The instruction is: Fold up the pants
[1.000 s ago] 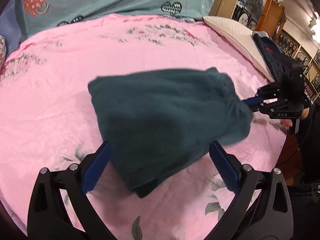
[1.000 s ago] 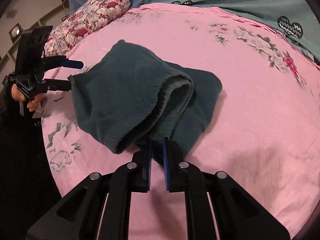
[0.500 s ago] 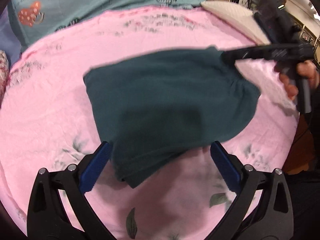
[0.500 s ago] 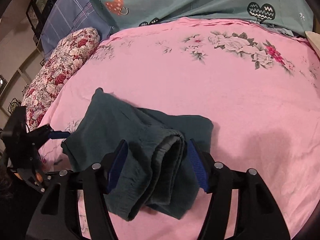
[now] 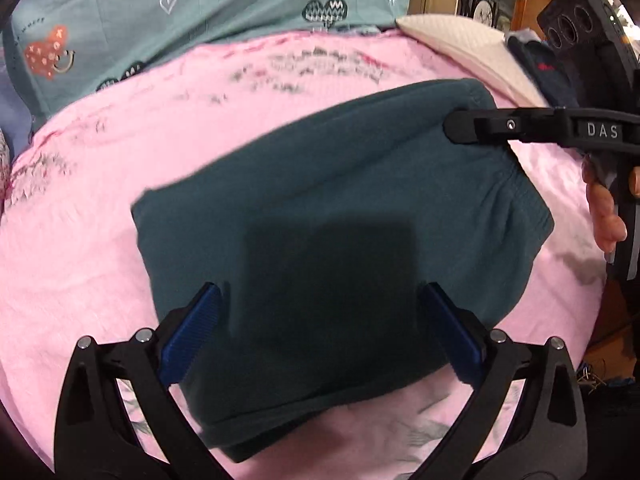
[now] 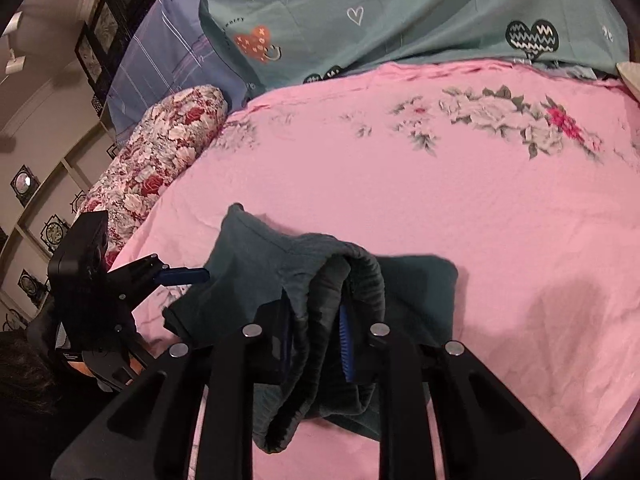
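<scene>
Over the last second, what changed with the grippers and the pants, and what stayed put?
The right gripper let go, opened around the waistband, and its jaws are now closing on that bunched edge. The pants bundle shifted slightly. The left gripper stayed open, jaws straddling the near fold without gripping. The pink bedsheet is unchanged.
</scene>
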`<action>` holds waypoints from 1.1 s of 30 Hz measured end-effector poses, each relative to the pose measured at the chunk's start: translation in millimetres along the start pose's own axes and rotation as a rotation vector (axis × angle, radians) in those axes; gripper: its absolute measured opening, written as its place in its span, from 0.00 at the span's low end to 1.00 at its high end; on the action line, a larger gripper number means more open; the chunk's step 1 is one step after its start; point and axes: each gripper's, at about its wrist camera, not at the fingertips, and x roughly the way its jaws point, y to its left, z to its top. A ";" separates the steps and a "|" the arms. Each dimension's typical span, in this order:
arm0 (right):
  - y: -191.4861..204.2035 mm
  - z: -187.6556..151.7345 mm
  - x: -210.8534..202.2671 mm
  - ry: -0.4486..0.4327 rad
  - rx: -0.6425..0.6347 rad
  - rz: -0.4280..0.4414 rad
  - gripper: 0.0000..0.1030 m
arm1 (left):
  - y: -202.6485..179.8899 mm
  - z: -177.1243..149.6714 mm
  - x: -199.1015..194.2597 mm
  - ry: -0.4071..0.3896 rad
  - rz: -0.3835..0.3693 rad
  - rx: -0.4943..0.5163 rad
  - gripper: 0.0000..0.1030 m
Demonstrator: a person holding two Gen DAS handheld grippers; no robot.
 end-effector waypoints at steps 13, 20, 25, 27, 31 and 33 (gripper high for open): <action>-53.6 1.0 33.2 0.210 0.122 -0.192 0.36 | 5.4 8.9 27.8 0.087 -0.004 -0.023 0.98; -2.4 14.9 -21.1 -0.039 0.041 -0.222 0.34 | 42.8 5.4 -12.4 -0.021 0.087 -0.114 0.98; -7.9 10.2 40.7 0.102 0.083 -0.303 0.21 | 52.8 -17.8 22.1 0.090 0.069 -0.155 0.98; -25.5 0.6 63.9 0.155 0.137 -0.312 0.18 | 58.1 -18.8 20.6 0.115 0.058 -0.174 0.98; -19.1 3.4 49.4 0.091 0.152 -0.281 0.25 | 65.8 -27.0 -17.4 0.074 0.009 -0.196 0.98; -5.7 4.0 32.0 0.050 0.146 -0.261 0.30 | 71.7 -33.5 -37.2 0.044 0.029 -0.196 0.98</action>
